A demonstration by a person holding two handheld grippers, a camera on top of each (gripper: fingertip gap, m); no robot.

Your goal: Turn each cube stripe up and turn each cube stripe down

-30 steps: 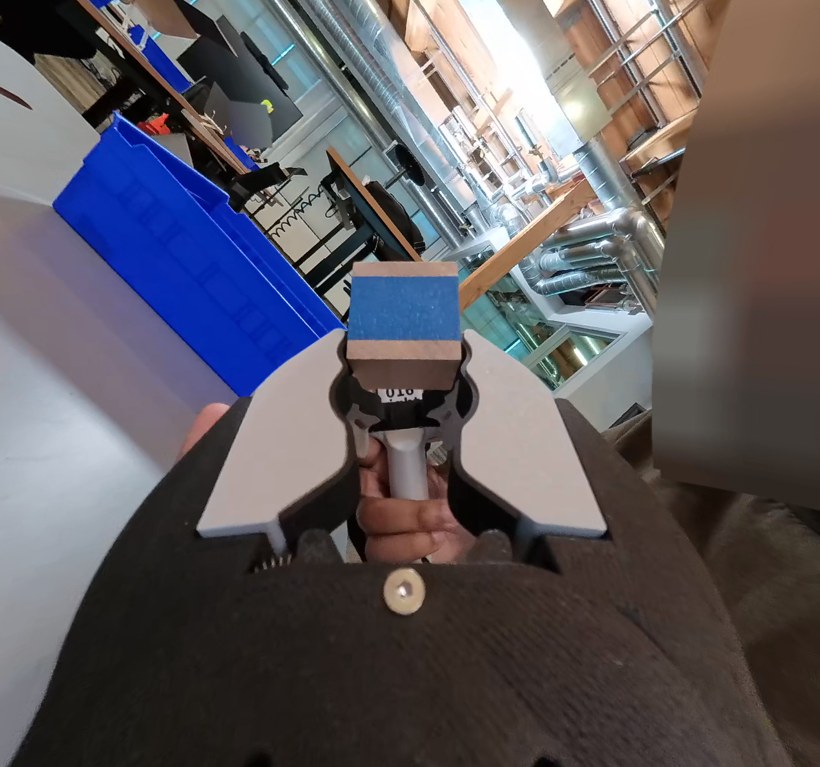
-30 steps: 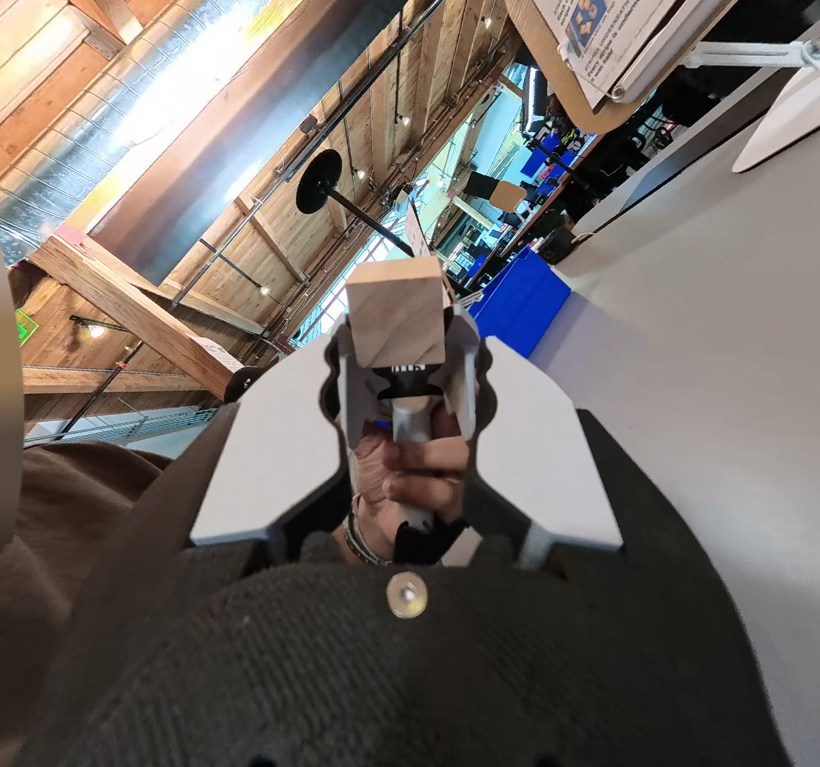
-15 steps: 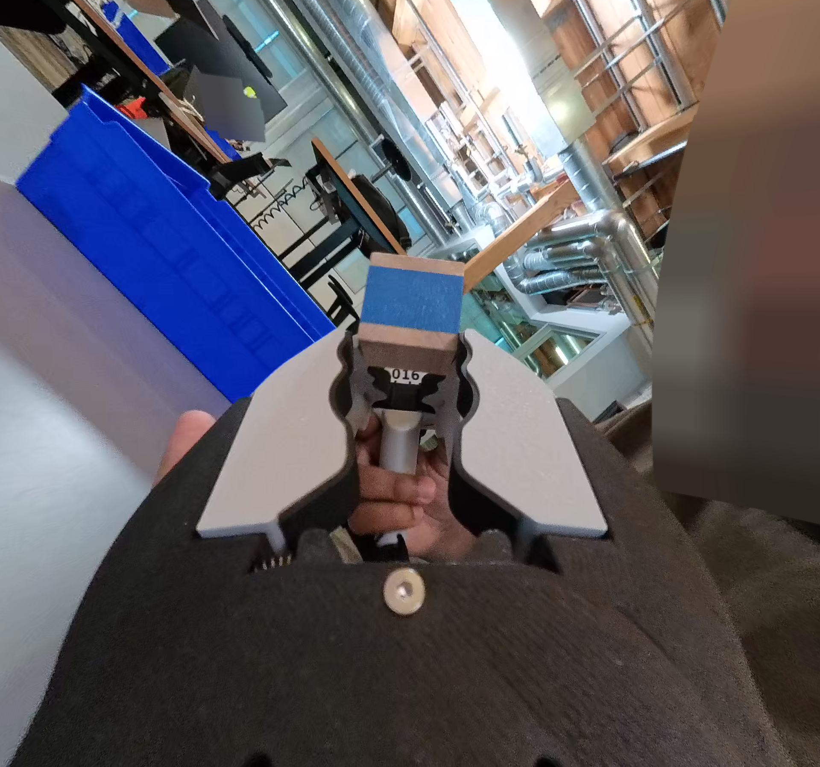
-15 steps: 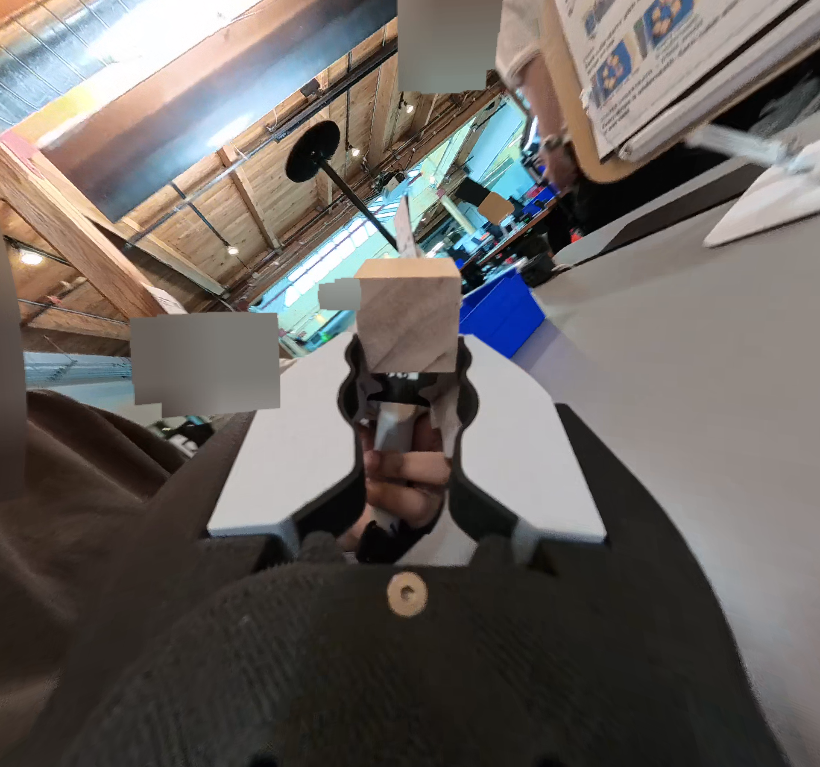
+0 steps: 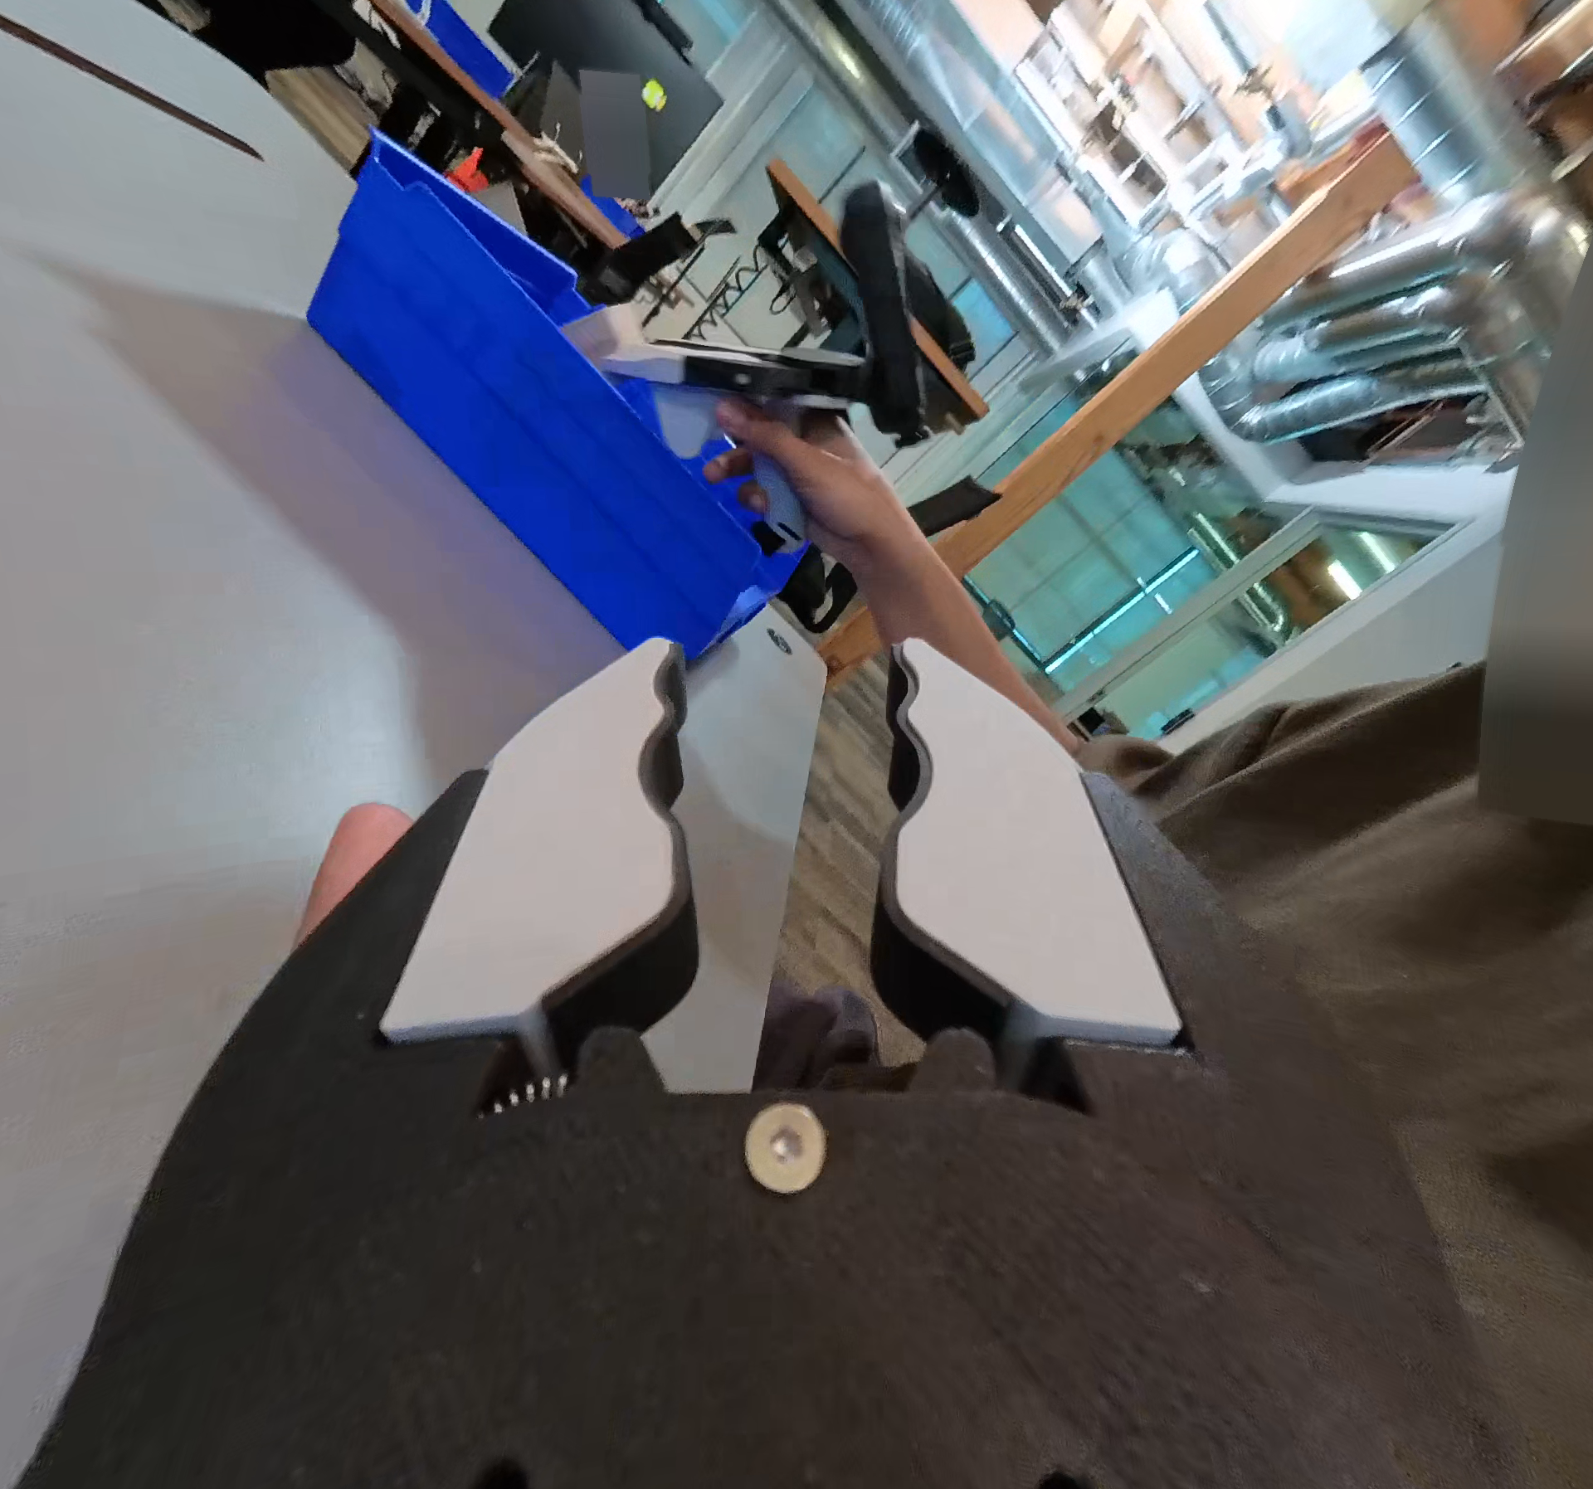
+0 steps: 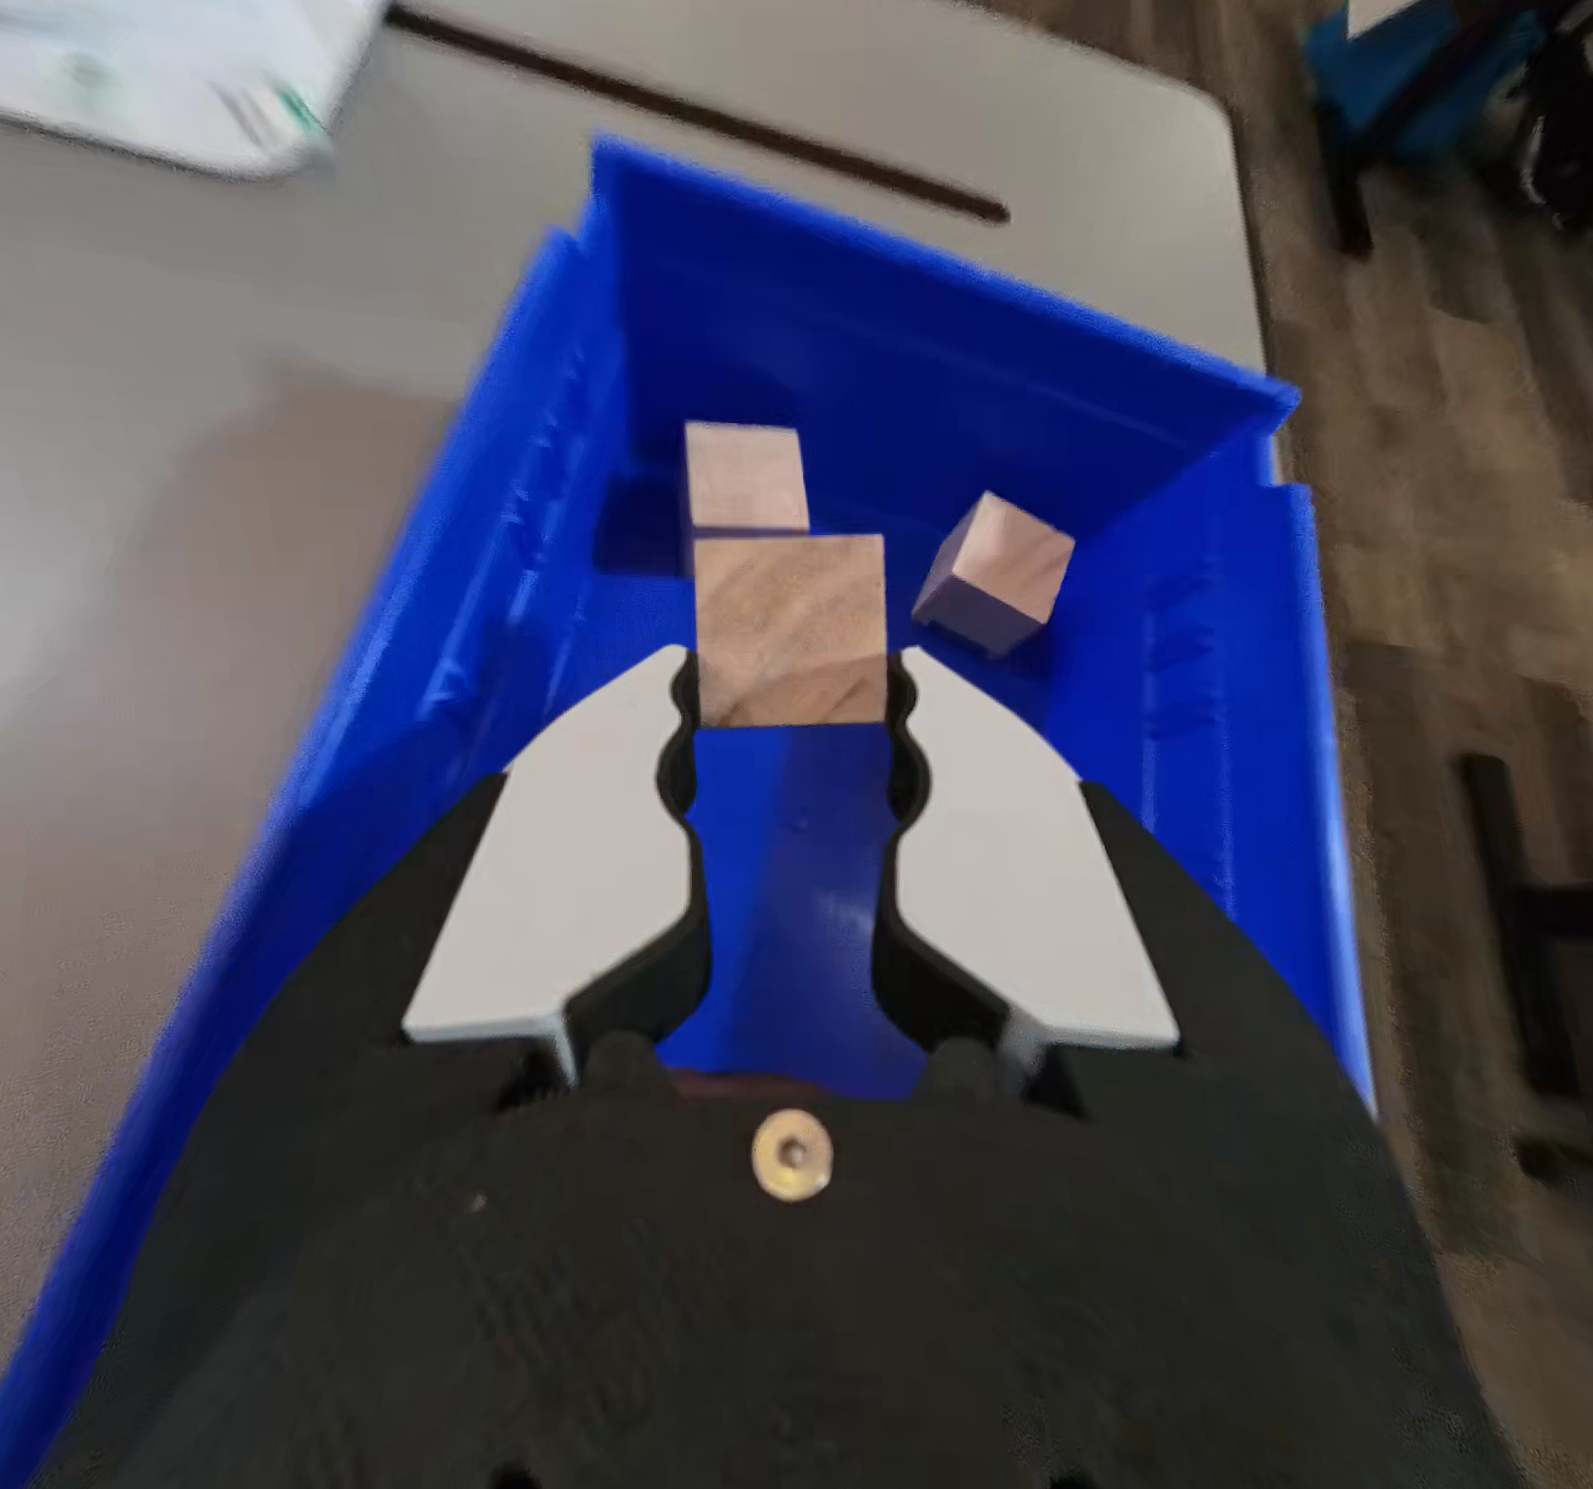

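My right gripper [image 6: 791, 659] is shut on a plain-faced wooden cube [image 6: 789, 629], with no stripe showing on this face, and holds it above the inside of the blue bin [image 6: 862, 310]. Two more wooden cubes lie on the bin floor beyond it, one straight ahead [image 6: 746, 478] and one tilted to the right [image 6: 996, 573]. My left gripper [image 5: 784, 663] is open and empty, low over the grey table's near edge. In the left wrist view, the right gripper [image 5: 621, 357], held by a hand, hovers over the blue bin [image 5: 517, 413].
The bin stands on a grey table [image 5: 172, 586] near its right edge [image 6: 1241, 181], with dark wood floor [image 6: 1422, 586] beyond. A white sheet [image 6: 172, 26] lies at the table's far left. A brown sleeve [image 5: 1336, 887] is close on the left gripper's right.
Both grippers held one blue-striped cube between them, raised toward the ceiling. The left gripper has let go and opened. The right gripper has swung down over the bin with the cube.
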